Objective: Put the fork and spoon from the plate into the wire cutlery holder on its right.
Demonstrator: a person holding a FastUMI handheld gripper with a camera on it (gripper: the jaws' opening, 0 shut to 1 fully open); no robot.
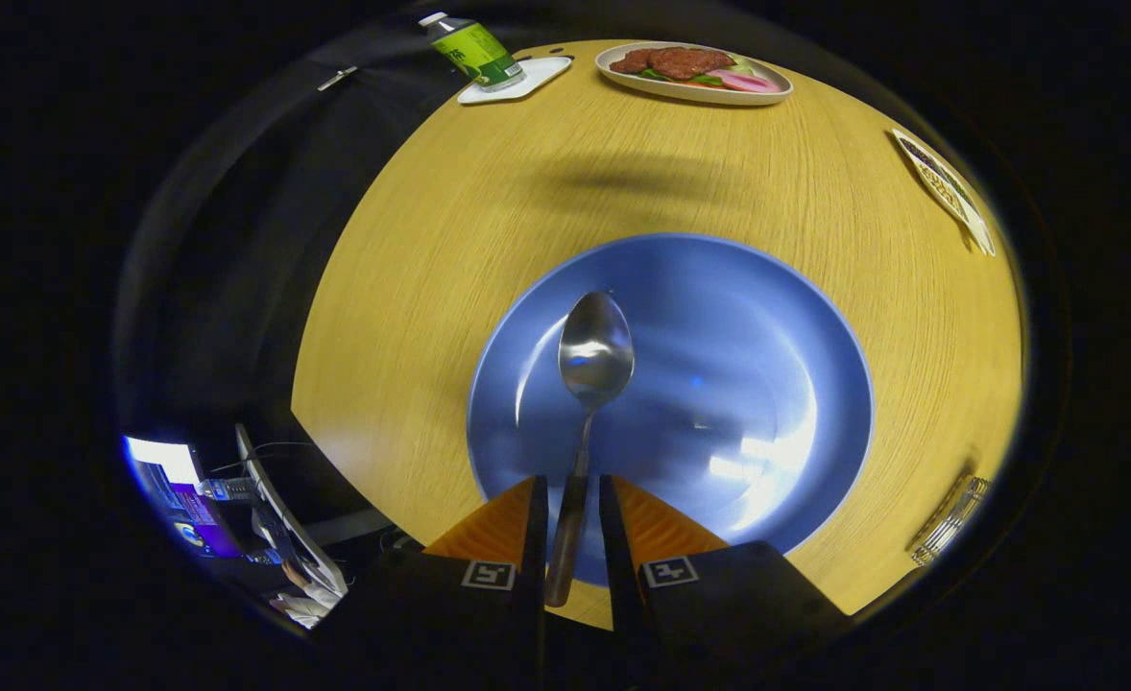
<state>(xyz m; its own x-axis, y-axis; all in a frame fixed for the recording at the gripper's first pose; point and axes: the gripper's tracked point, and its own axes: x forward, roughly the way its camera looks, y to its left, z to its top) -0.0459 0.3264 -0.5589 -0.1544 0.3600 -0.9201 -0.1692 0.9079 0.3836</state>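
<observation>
The gripper has its two fingers drawn in close on either side of the handle of the spoon, a narrow gap left on each side, so whether both fingers actually press on the handle cannot be told from this view; the spoon's handle runs back between the fingers and its bowl points forward, hollow side up and catching the light, over the blue plate; whether the bowl rests on the plate or hangs just above it is not clear; the plate is round and glossy, with bright glare on the side to the right of the fingers, and it sits on the pale wood-grain table; at the table's edge to the right of the plate, part of the wire cutlery holder shows as a few metal bars; far beyond the plate, at the table's far side, stands a shallow dish of food with brown patties and some pink and green pieces; to the left of that dish a green-labelled bottle stands on a small white tray; a flat patterned card lies near the far right edge of the table.
</observation>
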